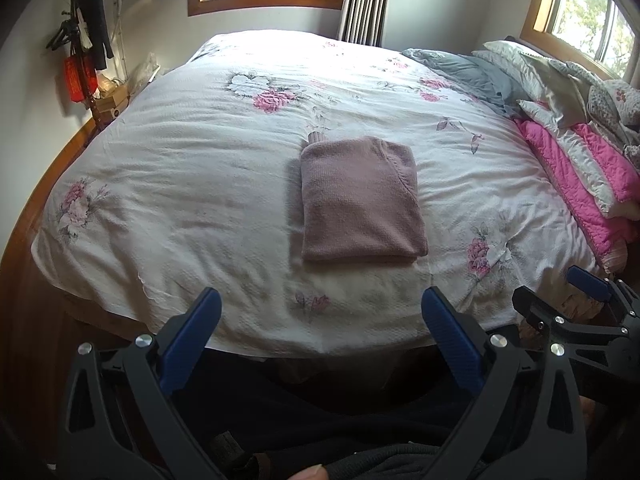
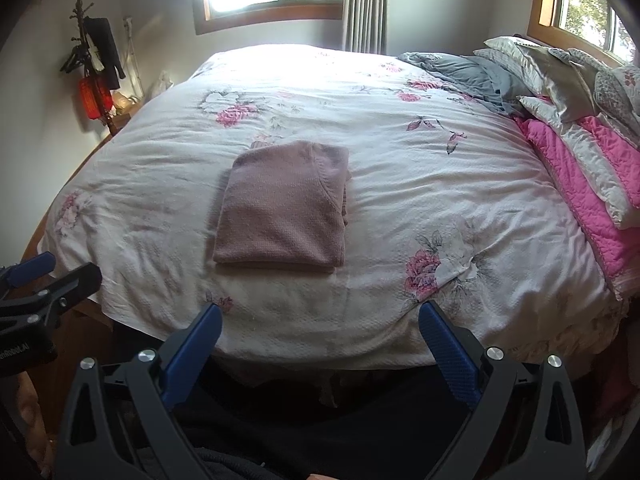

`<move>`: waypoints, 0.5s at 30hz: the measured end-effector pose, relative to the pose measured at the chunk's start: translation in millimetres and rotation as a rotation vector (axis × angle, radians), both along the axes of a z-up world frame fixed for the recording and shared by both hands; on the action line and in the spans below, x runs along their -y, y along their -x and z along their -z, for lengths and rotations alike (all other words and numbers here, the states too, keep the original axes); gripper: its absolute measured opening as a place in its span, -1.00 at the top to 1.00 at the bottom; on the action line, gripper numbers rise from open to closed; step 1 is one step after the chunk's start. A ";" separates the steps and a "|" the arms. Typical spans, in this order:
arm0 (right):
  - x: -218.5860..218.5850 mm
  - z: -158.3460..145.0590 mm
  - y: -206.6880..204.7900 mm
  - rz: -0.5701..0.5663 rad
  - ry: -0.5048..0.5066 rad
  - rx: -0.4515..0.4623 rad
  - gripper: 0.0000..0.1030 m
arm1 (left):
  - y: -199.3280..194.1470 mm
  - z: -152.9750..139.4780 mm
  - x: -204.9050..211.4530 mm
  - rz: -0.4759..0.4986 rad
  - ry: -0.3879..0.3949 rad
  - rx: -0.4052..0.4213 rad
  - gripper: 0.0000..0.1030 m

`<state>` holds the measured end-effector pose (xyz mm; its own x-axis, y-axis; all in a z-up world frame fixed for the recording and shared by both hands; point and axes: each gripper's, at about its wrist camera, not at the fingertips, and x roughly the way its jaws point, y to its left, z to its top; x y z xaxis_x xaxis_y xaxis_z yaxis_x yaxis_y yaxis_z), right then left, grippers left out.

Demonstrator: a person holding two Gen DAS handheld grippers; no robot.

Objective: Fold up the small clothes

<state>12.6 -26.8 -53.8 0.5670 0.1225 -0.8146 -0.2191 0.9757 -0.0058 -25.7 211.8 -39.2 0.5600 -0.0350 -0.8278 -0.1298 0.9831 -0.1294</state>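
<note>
A dusty-pink knit garment (image 1: 360,200) (image 2: 284,208) lies folded into a neat rectangle on the floral white bedspread (image 1: 180,168) (image 2: 440,184), near the bed's front middle. My left gripper (image 1: 320,300) is open, held back over the bed's near edge, well short of the garment, with nothing between its blue pads. My right gripper (image 2: 320,316) is open too, likewise back from the garment and empty. In the left wrist view the right gripper (image 1: 560,296) shows at the lower right; in the right wrist view the left gripper (image 2: 52,272) shows at the left edge.
Pillows and a pink quilt (image 1: 576,168) (image 2: 580,176) are piled along the bed's right side, with a grey blanket (image 1: 468,72) behind. A coat stand with dark clothes (image 1: 88,32) (image 2: 100,52) stands at the back left by a bedside table (image 1: 112,100). Windows and a curtain line the far wall.
</note>
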 end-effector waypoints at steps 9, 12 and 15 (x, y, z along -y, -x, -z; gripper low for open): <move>-1.1 -0.5 -2.3 0.003 0.004 0.007 -0.92 | -4.2 2.9 -4.0 0.003 0.001 -0.009 -0.93; -1.2 -0.5 -4.0 0.003 0.004 0.008 -0.92 | -6.4 4.9 -5.2 0.003 0.004 -0.013 -0.93; -1.0 -0.3 -4.9 0.004 0.003 0.008 -0.92 | -8.4 7.4 -5.8 0.004 0.007 -0.018 -0.93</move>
<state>17.5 -25.8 -53.5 0.5741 0.1179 -0.8103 -0.2155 0.9764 -0.0106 -17.3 217.7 -46.6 0.5446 -0.0433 -0.8376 -0.1285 0.9826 -0.1343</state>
